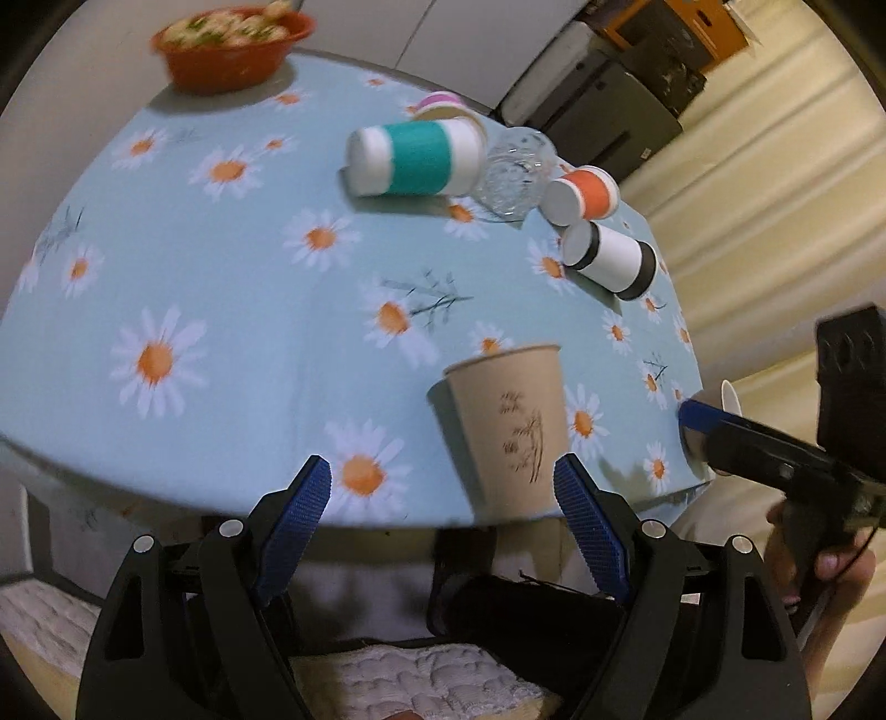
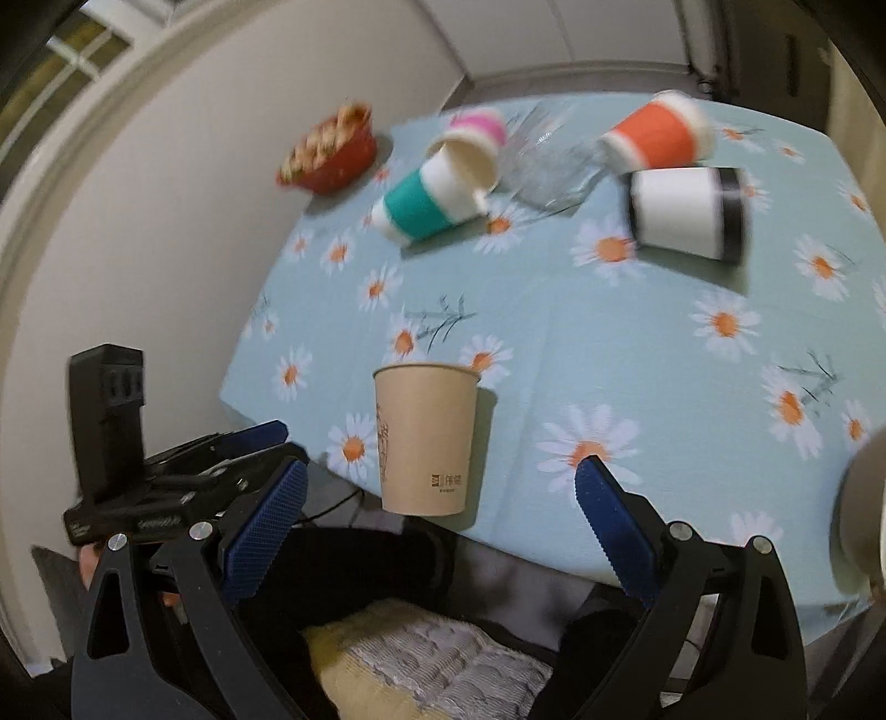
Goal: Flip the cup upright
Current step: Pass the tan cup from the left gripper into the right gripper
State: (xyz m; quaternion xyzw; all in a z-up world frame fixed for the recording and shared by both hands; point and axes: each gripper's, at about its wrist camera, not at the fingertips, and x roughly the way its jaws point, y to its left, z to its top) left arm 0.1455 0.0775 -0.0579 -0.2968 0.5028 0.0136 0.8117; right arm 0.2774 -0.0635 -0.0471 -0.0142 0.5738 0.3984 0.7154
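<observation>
While both claws hang spread wide and hold nothing, the left gripper (image 1: 443, 487) and the right gripper (image 2: 440, 487) sit off the near edge of the table (image 1: 221, 332), where the tan paper cup (image 1: 512, 426) stands upright, mouth up. Farther back, a teal-banded cup (image 1: 415, 158), an orange cup (image 1: 584, 194) and a black-and-white cup (image 1: 612, 260) lie on their sides around a clear glass (image 1: 515, 171), with a pink cup (image 1: 440, 102) behind. Farthest off sits a red bowl (image 1: 230, 50) of food.
</observation>
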